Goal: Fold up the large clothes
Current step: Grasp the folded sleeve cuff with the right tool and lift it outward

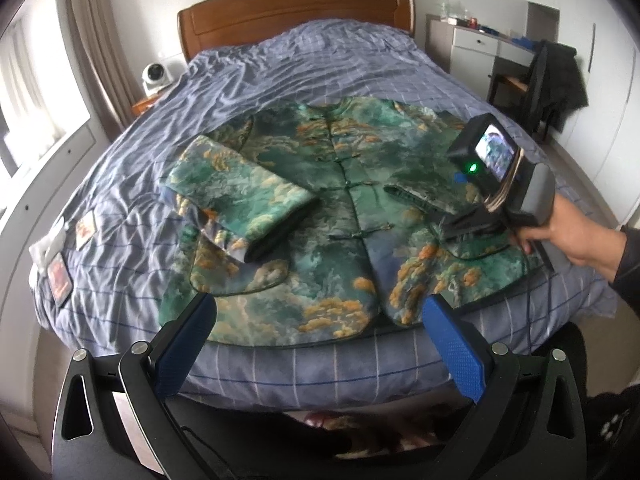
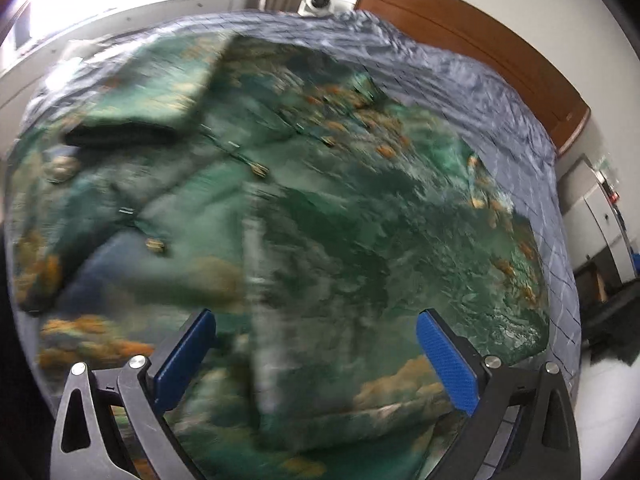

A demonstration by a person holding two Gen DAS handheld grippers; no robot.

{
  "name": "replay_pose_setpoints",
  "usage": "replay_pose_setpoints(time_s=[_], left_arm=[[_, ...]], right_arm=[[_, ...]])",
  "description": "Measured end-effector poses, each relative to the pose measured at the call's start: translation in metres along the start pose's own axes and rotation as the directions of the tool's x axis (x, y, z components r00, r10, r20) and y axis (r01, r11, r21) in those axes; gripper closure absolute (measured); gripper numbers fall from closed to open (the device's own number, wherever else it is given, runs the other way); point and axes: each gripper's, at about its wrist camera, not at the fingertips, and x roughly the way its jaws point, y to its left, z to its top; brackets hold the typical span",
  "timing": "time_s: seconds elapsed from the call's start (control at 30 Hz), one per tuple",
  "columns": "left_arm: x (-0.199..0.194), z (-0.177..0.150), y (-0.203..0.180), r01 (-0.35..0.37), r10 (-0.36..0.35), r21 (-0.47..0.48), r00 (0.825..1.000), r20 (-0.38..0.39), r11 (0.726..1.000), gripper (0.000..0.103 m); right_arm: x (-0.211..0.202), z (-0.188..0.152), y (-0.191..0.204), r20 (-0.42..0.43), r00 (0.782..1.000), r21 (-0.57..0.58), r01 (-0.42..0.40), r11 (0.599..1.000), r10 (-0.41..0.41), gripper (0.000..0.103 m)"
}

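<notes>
A green jacket [image 1: 320,208] with orange cloud patterns lies front up on the bed [image 1: 280,72]. Both its sleeves are folded across the chest. My left gripper [image 1: 318,320] is open and empty, hovering above the jacket's bottom hem. My right gripper [image 2: 316,336] is open and empty, low over the jacket's right side [image 2: 340,220], where the folded right sleeve lies. The right gripper's body and the hand holding it show in the left wrist view [image 1: 500,176]. The right wrist view is blurred by motion.
The bed has a blue checked sheet and a wooden headboard [image 1: 296,8]. Small cards [image 1: 60,276] lie at the bed's left edge. A white fan [image 1: 154,76] stands on a nightstand. A desk and a chair with dark clothes [image 1: 556,80] stand at the right.
</notes>
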Motion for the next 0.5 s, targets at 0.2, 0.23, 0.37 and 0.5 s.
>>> replay_pose_setpoints(time_s=[0.2,0.23,0.37,0.5], left_arm=[[0.009,0.002,0.001,0.0,0.0,-0.001,1.0,-0.019,1.0,0.0],[0.01,0.003,0.001,0.001,-0.001,0.001,1.0,-0.021,1.0,0.0],[0.014,0.009,-0.001,-0.003,0.003,0.008,1.0,-0.024,1.0,0.0],[0.016,0.013,-0.003,-0.007,0.007,0.025,1.0,-0.018,1.0,0.0]], right_arm=[[-0.04,-0.005,-0.047,0.061,0.998,0.17,-0.022,0.985,0.012,0.092],[-0.051,-0.006,-0.057,0.086,0.996,0.206,-0.02,0.978,0.003,0.092],[-0.12,-0.026,-0.119,0.192,0.974,0.38,0.042,0.924,-0.123,0.092],[-0.165,-0.059,-0.185,0.201,0.937,0.532,0.14,0.835,-0.285,0.092]])
